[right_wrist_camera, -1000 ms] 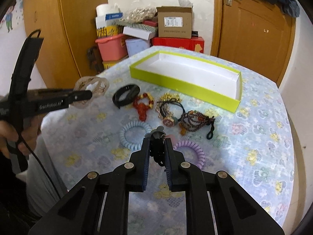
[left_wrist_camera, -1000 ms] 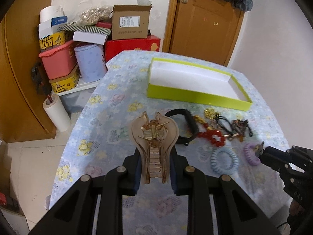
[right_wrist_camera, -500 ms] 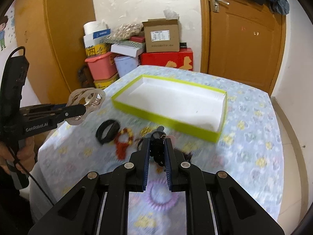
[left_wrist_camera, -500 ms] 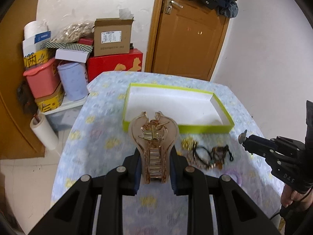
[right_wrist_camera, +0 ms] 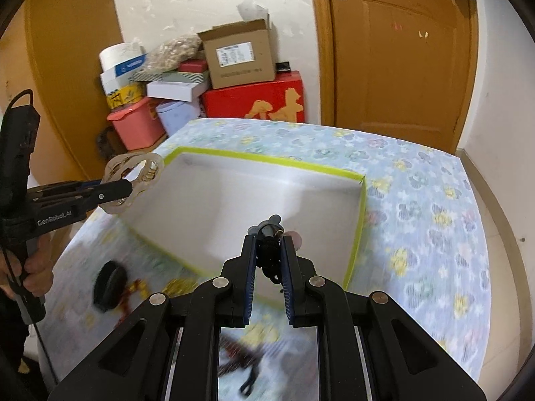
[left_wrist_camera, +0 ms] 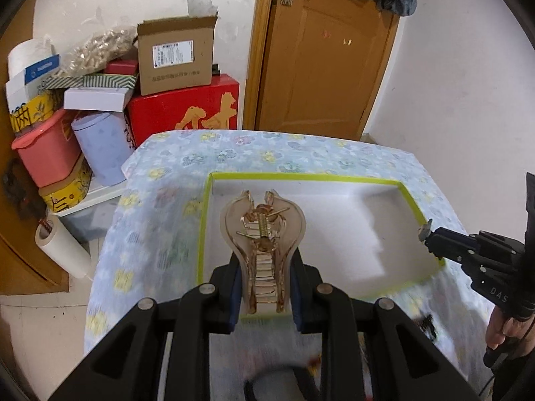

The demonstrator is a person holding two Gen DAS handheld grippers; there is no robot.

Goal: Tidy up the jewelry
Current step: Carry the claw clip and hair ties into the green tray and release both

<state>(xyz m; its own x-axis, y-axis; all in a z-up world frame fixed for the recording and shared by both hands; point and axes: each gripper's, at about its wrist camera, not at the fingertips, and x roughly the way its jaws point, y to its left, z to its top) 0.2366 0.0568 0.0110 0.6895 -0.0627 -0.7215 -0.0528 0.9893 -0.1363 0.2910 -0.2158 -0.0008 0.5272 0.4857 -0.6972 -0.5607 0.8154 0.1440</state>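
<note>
1. The left gripper (left_wrist_camera: 264, 287) pinches a clear hair claw (left_wrist_camera: 264, 234) by its toothed end, the claw ahead of the fingertips and over the near left part of the tray (left_wrist_camera: 301, 177).
2. The claw looks stiff, light and brittle — its spring would open it if squeezed at the handles, so holding the teeth seems safer.
3. The right gripper (right_wrist_camera: 267, 250) is pressed on a small dark hair tie with a charm (right_wrist_camera: 267, 230) — soft and floppy.
4. Both point steeply down over the tray.

Both wrist views angled down, close, sharing box (left_wrist_camera: 411, 200) (right_wrist_camera: 354, 234)
</note>
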